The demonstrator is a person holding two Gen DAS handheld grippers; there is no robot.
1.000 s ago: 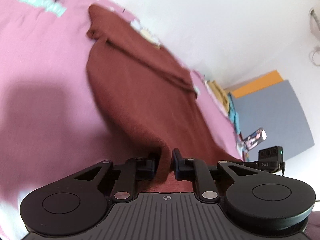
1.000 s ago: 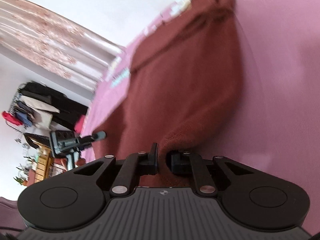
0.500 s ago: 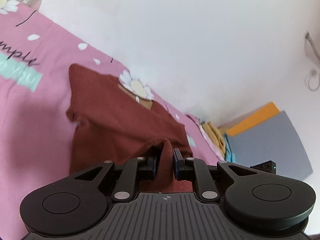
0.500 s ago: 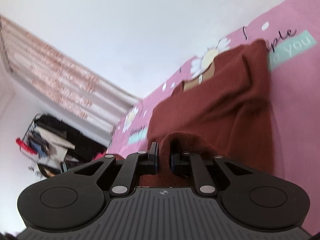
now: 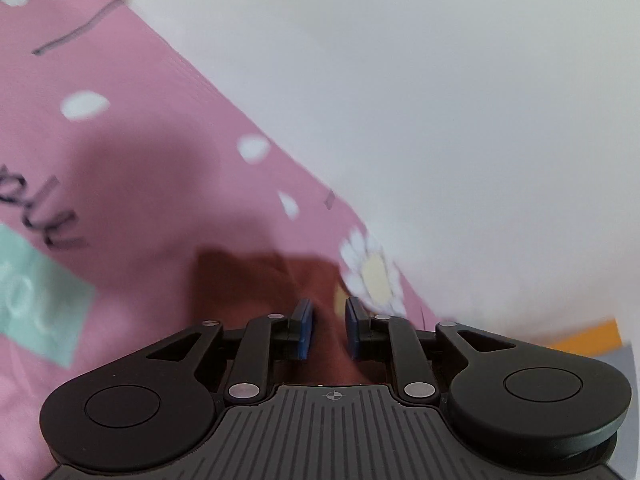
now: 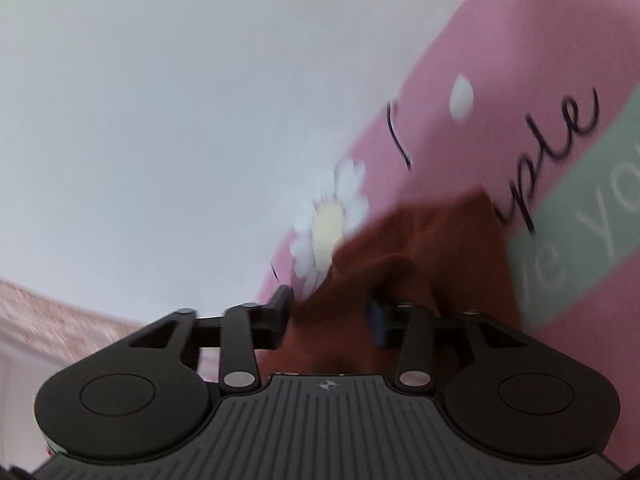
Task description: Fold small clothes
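Observation:
A dark red-brown knitted garment [image 5: 248, 280] lies on the pink bed sheet [image 5: 132, 168], close under both grippers. In the left wrist view my left gripper [image 5: 328, 328] has its blue pads a little apart, with a strip of the garment between them. In the right wrist view the garment [image 6: 432, 248] bunches up between the fingers of my right gripper [image 6: 330, 312], whose jaws stand clearly apart. Most of the garment is hidden under the grippers. Both views are blurred.
The pink sheet carries white daisies [image 6: 328, 220], black script and teal patches [image 5: 36, 300]. A white wall [image 5: 440, 100] rises just beyond the bed's far edge. An orange and grey panel [image 5: 592, 336] shows at far right, a patterned curtain [image 6: 48, 312] at lower left.
Both grippers carried the garment's near edge forward over the rest, toward the wall. Their jaws, shut on the fabric before, now stand apart, the right wider than the left.

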